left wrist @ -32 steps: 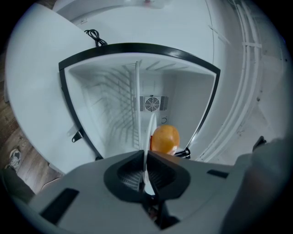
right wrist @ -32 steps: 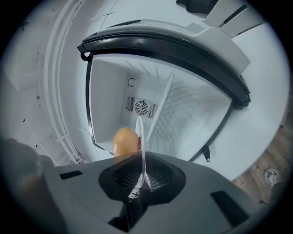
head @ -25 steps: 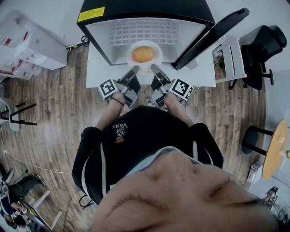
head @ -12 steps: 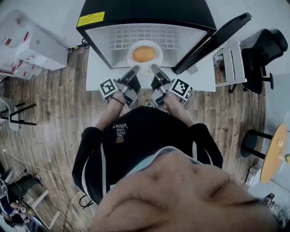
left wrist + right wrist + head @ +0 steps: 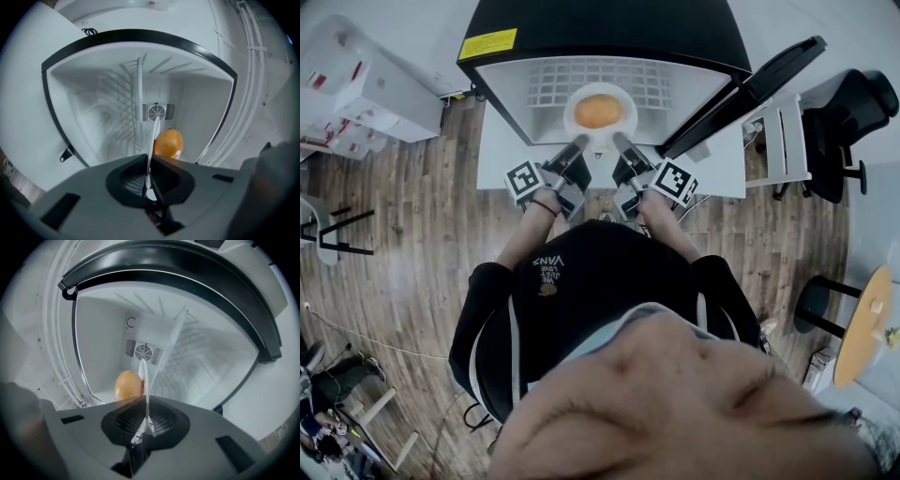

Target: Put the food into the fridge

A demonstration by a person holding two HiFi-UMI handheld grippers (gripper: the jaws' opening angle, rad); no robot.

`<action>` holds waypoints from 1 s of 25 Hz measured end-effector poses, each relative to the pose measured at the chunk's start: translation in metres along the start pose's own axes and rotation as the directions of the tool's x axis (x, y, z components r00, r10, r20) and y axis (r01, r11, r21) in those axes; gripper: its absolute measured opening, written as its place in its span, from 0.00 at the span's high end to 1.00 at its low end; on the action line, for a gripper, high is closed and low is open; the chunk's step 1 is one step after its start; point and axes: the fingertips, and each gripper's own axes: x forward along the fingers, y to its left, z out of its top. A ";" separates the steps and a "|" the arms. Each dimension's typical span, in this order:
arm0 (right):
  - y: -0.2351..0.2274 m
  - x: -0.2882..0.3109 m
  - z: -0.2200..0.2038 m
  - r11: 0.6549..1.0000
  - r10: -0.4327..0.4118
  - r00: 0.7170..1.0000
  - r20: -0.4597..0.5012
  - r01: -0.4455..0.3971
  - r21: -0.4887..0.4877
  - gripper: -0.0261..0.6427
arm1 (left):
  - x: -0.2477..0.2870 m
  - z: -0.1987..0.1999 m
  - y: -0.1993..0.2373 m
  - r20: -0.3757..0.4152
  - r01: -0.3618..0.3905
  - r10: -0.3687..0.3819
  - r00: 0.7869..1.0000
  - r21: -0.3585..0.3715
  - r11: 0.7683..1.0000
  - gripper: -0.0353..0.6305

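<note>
A white plate (image 5: 600, 128) carrying a round orange-brown piece of food (image 5: 598, 111) hangs at the mouth of the open fridge (image 5: 600, 28), a black-topped cabinet with a white inside. My left gripper (image 5: 578, 142) is shut on the plate's near left rim and my right gripper (image 5: 620, 142) on its near right rim. The left gripper view has the plate (image 5: 153, 136) edge-on in the left gripper (image 5: 149, 174), with the food (image 5: 168, 143) just right of it. The right gripper view has the plate (image 5: 145, 378) edge-on in the right gripper (image 5: 146, 417), with the food (image 5: 128, 385) to its left.
The fridge door (image 5: 750, 80) stands open to the right. A wire shelf (image 5: 600, 82) and a round fan vent (image 5: 156, 112) show inside. The fridge rests on a white table (image 5: 502, 141). A white chair (image 5: 783, 122) and a black office chair (image 5: 853, 103) stand right, white boxes (image 5: 356, 89) left.
Both grippers have carried the plate a little further towards the fridge's inside. Their hold on the rim is unchanged.
</note>
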 end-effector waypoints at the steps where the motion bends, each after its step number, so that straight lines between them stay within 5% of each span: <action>1: -0.002 0.000 0.001 1.000 -0.007 1.000 -0.002 0.007 -0.002 0.93 | 0.001 0.001 0.000 0.001 0.000 0.000 1.000 0.001 1.000 0.91; 6: 0.004 0.007 0.003 0.999 0.045 0.999 -0.001 -0.045 0.024 0.93 | 0.004 0.003 0.003 0.010 -0.004 0.004 1.000 -0.001 1.000 0.91; 25: -0.007 0.020 0.016 0.999 0.029 0.999 -0.020 -0.028 0.047 0.93 | 0.018 0.017 0.006 0.051 0.009 -0.007 0.999 -0.036 0.999 0.91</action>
